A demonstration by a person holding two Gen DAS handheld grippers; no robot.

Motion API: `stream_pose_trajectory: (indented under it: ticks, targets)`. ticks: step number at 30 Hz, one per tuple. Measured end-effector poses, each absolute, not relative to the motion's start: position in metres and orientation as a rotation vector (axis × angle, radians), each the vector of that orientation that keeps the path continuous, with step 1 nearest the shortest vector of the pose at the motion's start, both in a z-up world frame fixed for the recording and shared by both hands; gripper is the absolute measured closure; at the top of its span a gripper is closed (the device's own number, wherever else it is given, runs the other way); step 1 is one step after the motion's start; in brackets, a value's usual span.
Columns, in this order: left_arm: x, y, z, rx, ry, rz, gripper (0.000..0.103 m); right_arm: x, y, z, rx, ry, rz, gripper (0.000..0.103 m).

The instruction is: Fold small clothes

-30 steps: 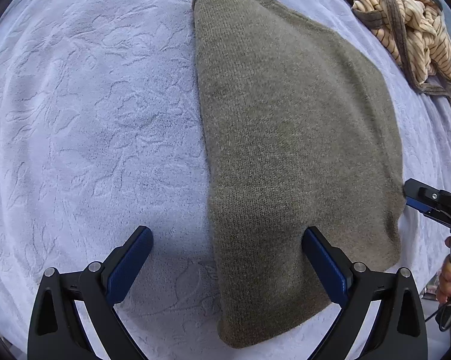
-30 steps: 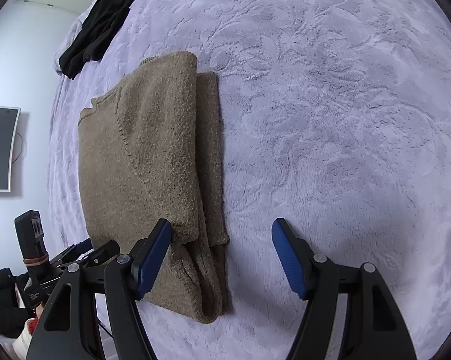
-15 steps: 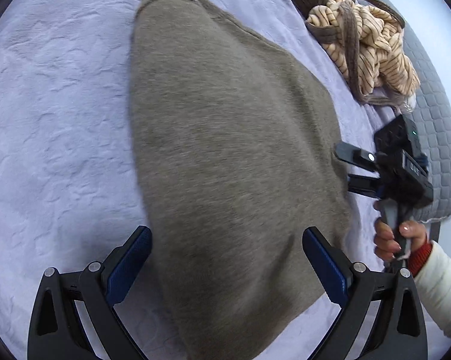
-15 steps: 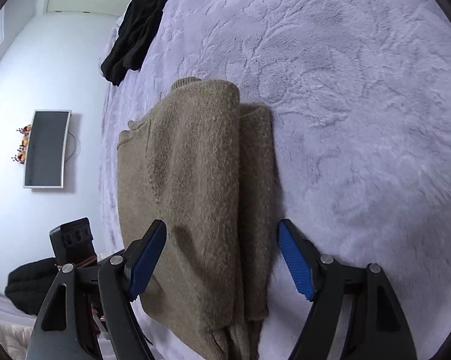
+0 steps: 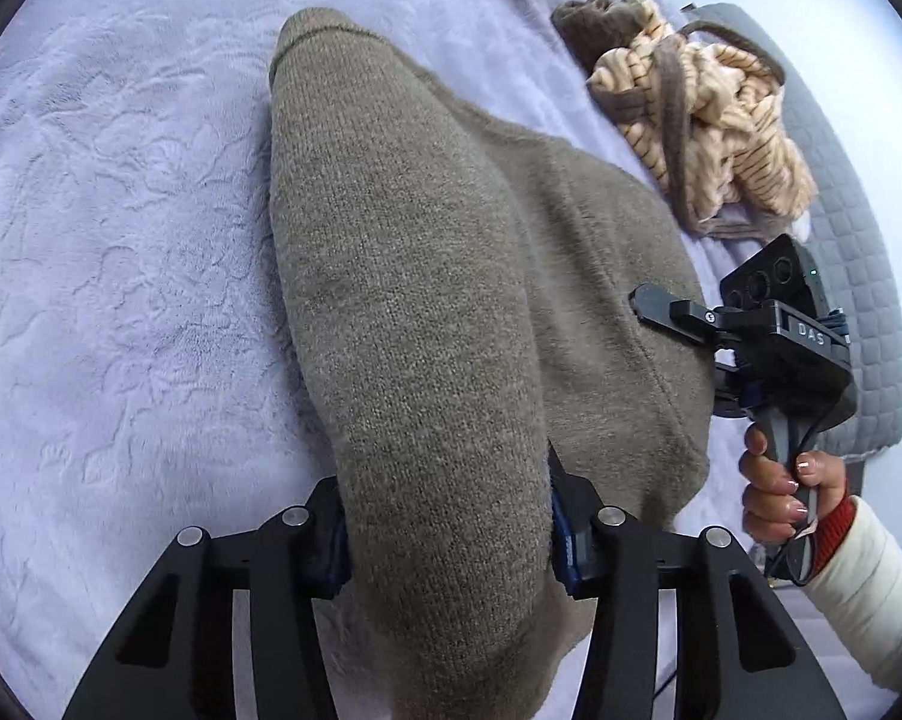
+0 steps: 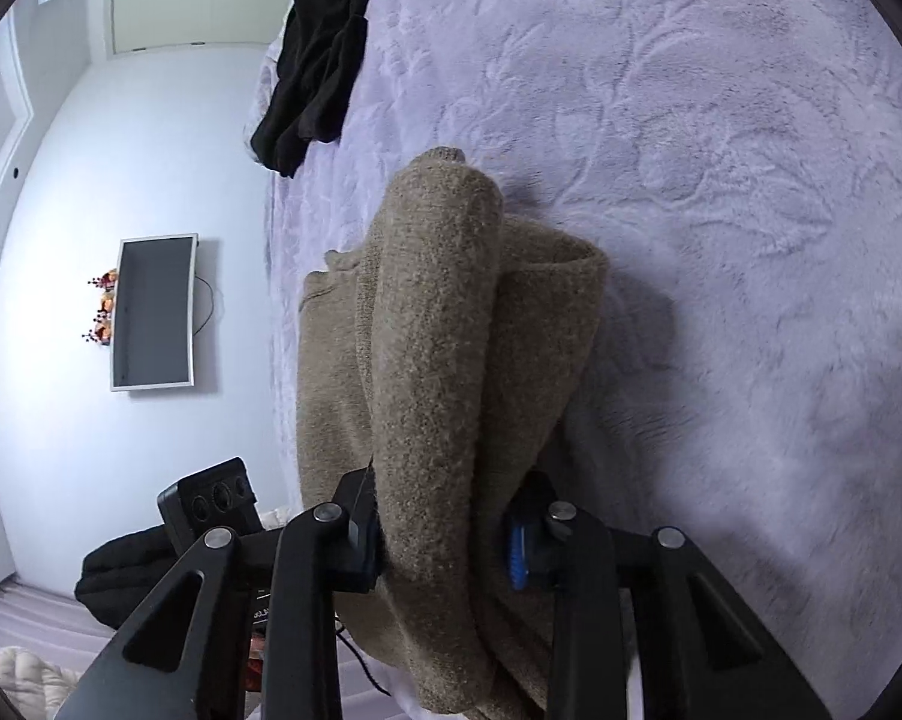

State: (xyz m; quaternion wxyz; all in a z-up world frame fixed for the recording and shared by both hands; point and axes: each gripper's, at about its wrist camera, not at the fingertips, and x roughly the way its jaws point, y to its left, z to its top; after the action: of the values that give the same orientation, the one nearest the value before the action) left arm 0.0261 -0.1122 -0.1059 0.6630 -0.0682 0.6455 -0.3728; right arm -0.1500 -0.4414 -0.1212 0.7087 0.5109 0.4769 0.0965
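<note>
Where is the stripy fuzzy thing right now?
The striped garment lies crumpled at the upper right of the left wrist view, on the purple blanket, just beyond the olive sweater.

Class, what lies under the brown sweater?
Around the sweater the lilac blanket shows, so it presumably continues beneath. Anything directly underneath is covered; the near end is lifted by the left gripper and the right gripper.

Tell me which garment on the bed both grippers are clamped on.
The olive-brown sweater. The left gripper and right gripper both pinch it; the striped top and black garment lie untouched.
</note>
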Motion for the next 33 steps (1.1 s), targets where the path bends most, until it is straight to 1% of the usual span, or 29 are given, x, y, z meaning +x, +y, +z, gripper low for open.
stream_pose_trajectory:
  ticks: [5, 10, 15, 20, 22, 23, 24, 25, 26, 30, 31, 32, 33]
  targets:
    - [0.015, -0.073, -0.079, -0.189, 1.423, -0.871, 0.052, -0.156, -0.410, -0.095, 1.163, 1.010, 0.246, 0.070]
    - [-0.004, -0.026, -0.059, -0.158, 1.410, -0.869, 0.052, -0.165, -0.362, -0.080, 1.165, 0.998, 0.301, 0.070]
    - [-0.024, 0.024, -0.056, -0.096, 1.424, -0.812, 0.052, -0.176, -0.309, -0.094, 1.168, 1.026, 0.326, 0.070]
    - [-0.038, 0.056, -0.085, 0.040, 1.448, -0.648, 0.052, -0.184, -0.271, -0.121, 1.159, 1.085, 0.267, 0.070]
    - [-0.043, 0.065, -0.093, 0.075, 1.442, -0.595, 0.046, -0.184, -0.259, -0.133, 1.109, 1.143, 0.197, 0.070]
    - [-0.046, 0.070, -0.092, 0.067, 1.430, -0.590, 0.046, -0.186, -0.257, -0.134, 1.085, 1.156, 0.167, 0.070]
    - [-0.048, 0.073, -0.090, 0.065, 1.418, -0.584, 0.041, -0.188, -0.257, -0.134, 1.067, 1.164, 0.141, 0.070]
    - [-0.051, 0.074, -0.087, 0.078, 1.405, -0.575, 0.039, -0.190, -0.258, -0.133, 1.055, 1.172, 0.118, 0.070]
    - [-0.053, 0.074, -0.085, 0.091, 1.394, -0.571, 0.039, -0.191, -0.258, -0.130, 1.029, 1.182, 0.092, 0.068]
    - [-0.062, 0.085, -0.078, 0.118, 1.379, -0.558, 0.039, -0.196, -0.254, -0.118, 0.840, 1.258, -0.011, 0.066]
    - [-0.063, 0.083, -0.075, 0.121, 1.375, -0.554, 0.038, -0.200, -0.252, -0.117, 0.802, 1.276, -0.028, 0.061]
    - [-0.064, 0.085, -0.074, 0.126, 1.369, -0.546, 0.034, -0.202, -0.251, -0.117, 0.761, 1.296, -0.047, 0.056]
    - [-0.066, 0.089, -0.072, 0.139, 1.363, -0.526, 0.018, -0.203, -0.248, -0.118, 0.716, 1.317, -0.069, 0.055]
